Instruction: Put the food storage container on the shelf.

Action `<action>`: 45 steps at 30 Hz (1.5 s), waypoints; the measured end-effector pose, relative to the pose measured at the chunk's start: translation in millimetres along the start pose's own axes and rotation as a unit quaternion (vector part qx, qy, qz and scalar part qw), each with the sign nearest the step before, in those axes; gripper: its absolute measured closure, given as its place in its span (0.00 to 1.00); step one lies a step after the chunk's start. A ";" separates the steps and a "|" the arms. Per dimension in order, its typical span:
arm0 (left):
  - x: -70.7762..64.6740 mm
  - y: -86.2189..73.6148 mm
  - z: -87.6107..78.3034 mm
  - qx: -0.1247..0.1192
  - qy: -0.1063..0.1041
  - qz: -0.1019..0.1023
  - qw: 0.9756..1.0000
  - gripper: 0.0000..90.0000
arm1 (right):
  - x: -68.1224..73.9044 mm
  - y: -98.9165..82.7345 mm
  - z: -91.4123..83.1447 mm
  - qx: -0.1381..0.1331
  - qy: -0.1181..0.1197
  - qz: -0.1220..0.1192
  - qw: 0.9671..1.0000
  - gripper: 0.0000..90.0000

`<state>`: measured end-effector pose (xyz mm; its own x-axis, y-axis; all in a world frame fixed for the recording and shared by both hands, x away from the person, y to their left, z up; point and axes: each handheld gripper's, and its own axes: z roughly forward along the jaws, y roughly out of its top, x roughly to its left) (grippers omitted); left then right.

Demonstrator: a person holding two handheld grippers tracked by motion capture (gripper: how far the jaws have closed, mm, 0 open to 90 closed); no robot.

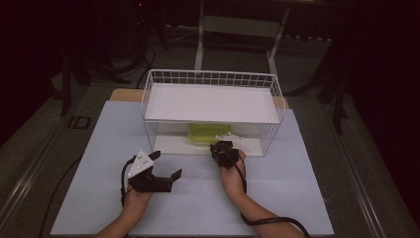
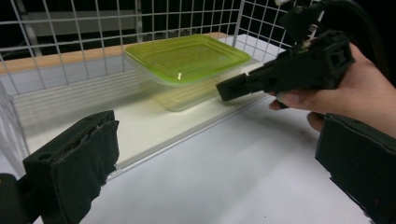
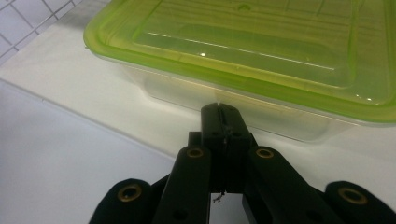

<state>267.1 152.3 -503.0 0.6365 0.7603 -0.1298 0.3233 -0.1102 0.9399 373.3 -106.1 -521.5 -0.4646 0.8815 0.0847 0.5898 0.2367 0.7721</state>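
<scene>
Looking down from the high view, a white wire basket (image 1: 213, 79) stands on the far half of the table (image 1: 287, 198), and a flat white shelf board (image 1: 213, 103) lies across its top. Under this board, on the basket's white floor, sits a clear box with a green lid (image 1: 205, 133). The right gripper (image 1: 223, 150) is at the open front of the basket, just before the box. The left gripper (image 1: 166, 166) rests well apart to the left, over bare table, with its jaws spread. Between the two hands and toward the near edge of the table, the surface is free.

From the left gripper view, its own two black jaws stand wide apart with nothing between them. The box (image 2: 187, 65) sits inside the wire walls, with the lid closed on it; I cannot tell what is inside. The right gripper (image 2: 224, 89) points at the near side of the box, over the front edge of the basket floor.

From the right gripper view, the jaws are pressed together and hold nothing. Their tip (image 3: 222, 112) is just beside the clear side wall of the box (image 3: 261, 46), below the lid rim; whether it touches I cannot tell. White floor stays open to the left of the box.
</scene>
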 end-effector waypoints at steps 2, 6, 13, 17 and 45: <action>-0.2 -1.2 0.5 0.000 -0.004 -0.004 1.000 0.00 | -1.0 1.6 1.3 -0.001 -0.003 0.003 1.000 1.00; -0.4 -2.0 1.5 0.004 -0.006 -0.004 1.000 0.00 | -2.5 4.6 3.1 -0.006 -0.001 0.008 1.000 1.00; -1.0 -1.3 2.4 0.003 -0.002 -0.001 1.000 0.00 | -3.3 8.6 7.6 -0.015 -0.010 0.006 1.000 1.00; -1.0 -2.5 3.0 0.004 -0.005 -0.006 1.000 0.00 | -3.4 10.4 10.5 -0.014 -0.010 0.008 1.000 1.00; -1.8 -0.8 4.8 0.011 -0.015 -0.011 1.000 0.00 | 1.9 3.8 -13.7 -0.020 0.019 0.002 1.000 0.73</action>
<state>269.1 147.9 -505.0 0.6498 0.7432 -0.1594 0.3519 -0.1083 0.9297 365.6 -109.1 -509.7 -0.4868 0.8663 0.1117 0.5662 0.2156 0.7956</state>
